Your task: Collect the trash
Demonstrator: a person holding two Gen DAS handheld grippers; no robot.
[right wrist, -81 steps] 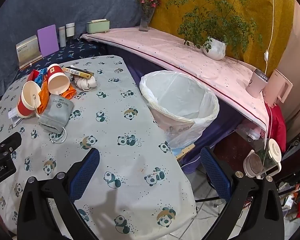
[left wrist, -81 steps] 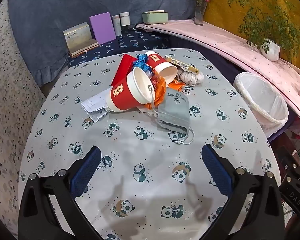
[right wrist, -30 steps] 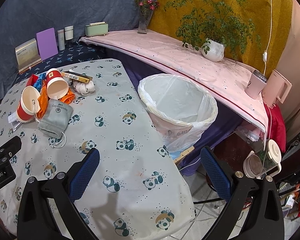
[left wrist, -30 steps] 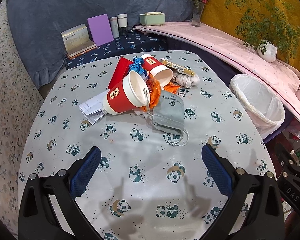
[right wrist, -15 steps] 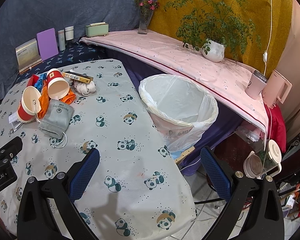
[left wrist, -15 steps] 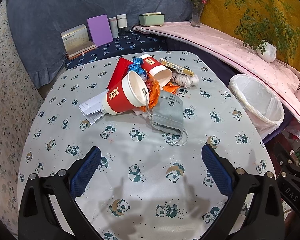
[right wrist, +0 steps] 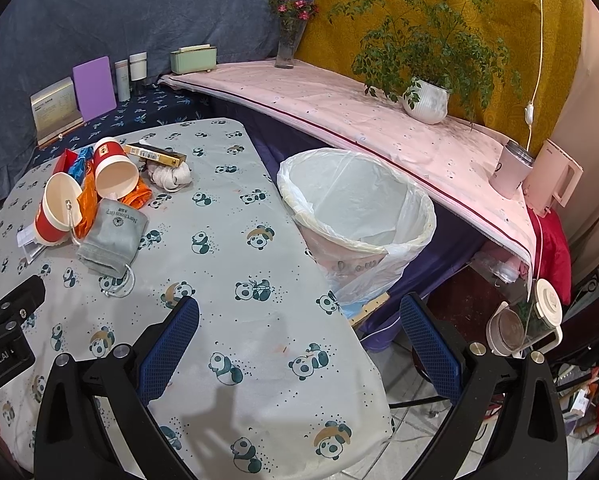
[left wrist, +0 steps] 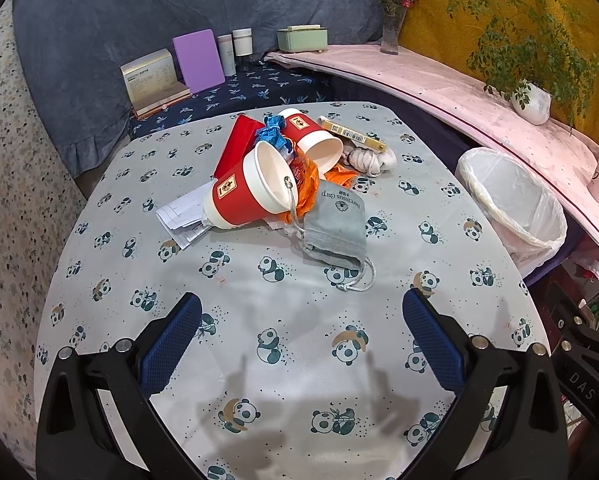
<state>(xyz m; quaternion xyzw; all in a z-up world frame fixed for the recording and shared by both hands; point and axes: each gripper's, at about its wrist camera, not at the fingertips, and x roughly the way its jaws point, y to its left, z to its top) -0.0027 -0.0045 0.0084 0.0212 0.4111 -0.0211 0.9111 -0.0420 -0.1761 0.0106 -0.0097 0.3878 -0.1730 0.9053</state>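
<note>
Both the left gripper (left wrist: 299,332) and right gripper (right wrist: 299,332) hover empty, jaws apart. The trash pile (left wrist: 283,176) sits toward the tabletop's (left wrist: 299,360) far edge: light, crushable paper cups (left wrist: 251,194), best pinched at the rim; the bin (right wrist: 355,204) stands beside the right edge.

Left wrist view looks forward and down over the table (left wrist: 299,360) from its near edge, between wide-apart left tongs (left wrist: 299,344); trash pile (left wrist: 283,184) ahead, centred, fairly near. Right wrist view sits further right, right tongs (right wrist: 299,344) over the table's right edge; bin (right wrist: 355,216) ahead, near. Both share the pile (right wrist: 99,200), the bin (left wrist: 511,200), the back shelf, plant. Each view catches the other rig at its edge.
</note>
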